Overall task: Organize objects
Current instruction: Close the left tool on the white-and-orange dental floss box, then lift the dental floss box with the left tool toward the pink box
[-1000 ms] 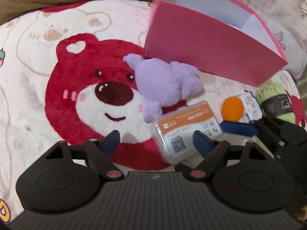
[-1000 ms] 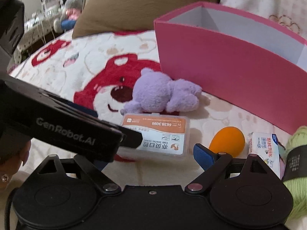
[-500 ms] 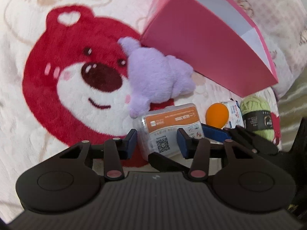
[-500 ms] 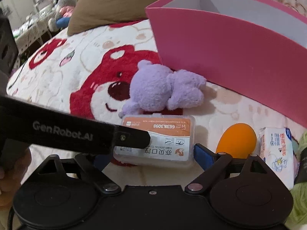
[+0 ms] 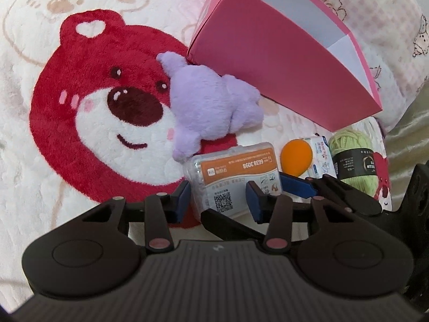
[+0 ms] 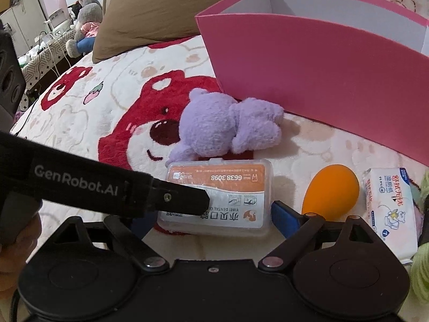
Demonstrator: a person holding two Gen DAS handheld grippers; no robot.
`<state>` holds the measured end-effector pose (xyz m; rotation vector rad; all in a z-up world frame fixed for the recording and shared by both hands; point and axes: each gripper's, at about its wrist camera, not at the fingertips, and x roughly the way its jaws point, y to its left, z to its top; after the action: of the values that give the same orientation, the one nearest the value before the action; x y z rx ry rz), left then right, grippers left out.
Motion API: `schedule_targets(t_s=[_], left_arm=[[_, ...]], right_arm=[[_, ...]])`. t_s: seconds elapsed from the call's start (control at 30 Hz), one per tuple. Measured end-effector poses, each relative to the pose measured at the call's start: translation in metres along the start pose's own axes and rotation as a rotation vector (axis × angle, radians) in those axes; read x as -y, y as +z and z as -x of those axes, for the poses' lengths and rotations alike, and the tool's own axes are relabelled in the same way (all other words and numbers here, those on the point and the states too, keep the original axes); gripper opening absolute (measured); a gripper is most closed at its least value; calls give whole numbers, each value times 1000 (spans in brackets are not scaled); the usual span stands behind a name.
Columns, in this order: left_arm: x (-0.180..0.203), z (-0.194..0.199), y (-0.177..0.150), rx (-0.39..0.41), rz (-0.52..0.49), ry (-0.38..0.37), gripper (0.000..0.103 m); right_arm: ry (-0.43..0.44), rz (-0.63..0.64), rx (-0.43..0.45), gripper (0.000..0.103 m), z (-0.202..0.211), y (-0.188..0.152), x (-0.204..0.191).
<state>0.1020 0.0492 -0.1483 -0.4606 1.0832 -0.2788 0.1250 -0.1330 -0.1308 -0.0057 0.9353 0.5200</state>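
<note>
A clear plastic box with an orange label (image 5: 236, 177) is being clamped between the blue pads of the left gripper (image 5: 218, 201), its jaws having just been closing. The box is lying on the cream fleece blanket with a red bear (image 5: 88, 112), just below the purple plush toy (image 5: 211, 104). The right gripper (image 6: 211, 214) is being held wide around it, not pressing. The pink cardboard bin (image 6: 321, 80) is standing behind.

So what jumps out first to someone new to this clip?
The big red bear face printed on the fluffy blanket, with a purple plush toy lying at its cheek. Behind it stands an open pink box. Nearest, the left gripper straddles a clear plastic case with an orange label.
</note>
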Motion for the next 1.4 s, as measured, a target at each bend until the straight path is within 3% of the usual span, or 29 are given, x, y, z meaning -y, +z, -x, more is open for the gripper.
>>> schedule_targets(t_s=[0.4,0.6,0.83,0.97,1.4], left_arm=[[11,36,2,43,-14,-36,43],[32,61,-4,93,-145,1,43],[47,93,-2,152,-203,-29,43],[59,105,-7,153,-327,-20,43],[84,133,8,175,-342,-42,43]], right_arm=[[-22,50,43,94,27,5,-13],[-33,57,72,94,45,9,-22],[-34,57,119,93,72,14,-29],[-22,61,161,93,88,15,-31],[-21,36,219,93,119,32,-35]])
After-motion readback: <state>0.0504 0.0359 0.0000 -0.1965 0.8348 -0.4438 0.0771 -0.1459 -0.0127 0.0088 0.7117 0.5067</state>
